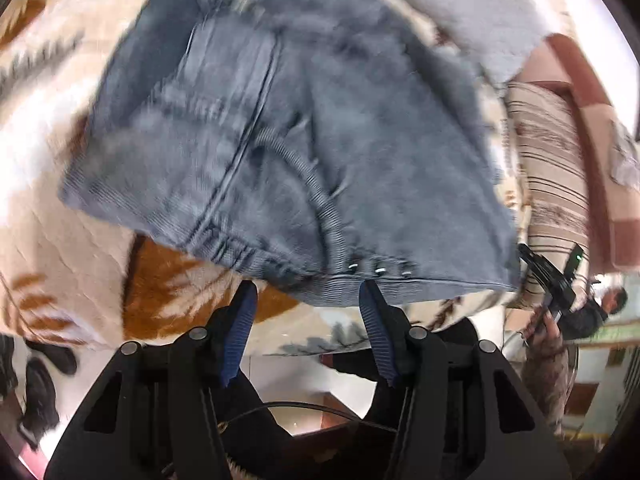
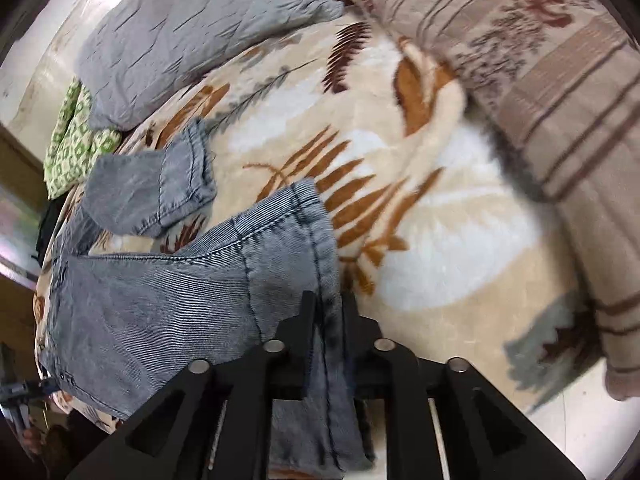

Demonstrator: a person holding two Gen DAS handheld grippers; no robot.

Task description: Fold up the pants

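Pants (image 2: 152, 300) of grey denim lie spread on a leaf-patterned blanket (image 2: 440, 248), the waistband end just ahead of the left gripper (image 1: 308, 300) and one leg hem caught in the right gripper (image 2: 326, 312). Left wrist view: the two blue-padded fingers (image 1: 240, 320) stand apart with the waistband edge and its row of metal rivets (image 1: 378, 269) just beyond their tips; the right-hand pad reaches the hem of the band, but no cloth is pinched, so this gripper is released. Right wrist view: the black fingers are drawn narrowly together on the stitched hem of the nearer leg, cloth passing between them and hanging toward the camera, so this gripper is grasping the pants. The second leg (image 2: 160, 188) lies farther ahead and to the left of that grip, with a grey pillow (image 2: 192, 32) beyond it and a striped bedcover (image 2: 560, 100) off to the right. Judged step: securing both ends before the first lengthwise fold. The next move appears to call for the left fingers to advance over the waistband and close on it, then both hands lifting together so that one end can be carried to meet the other without dragging the blanket.
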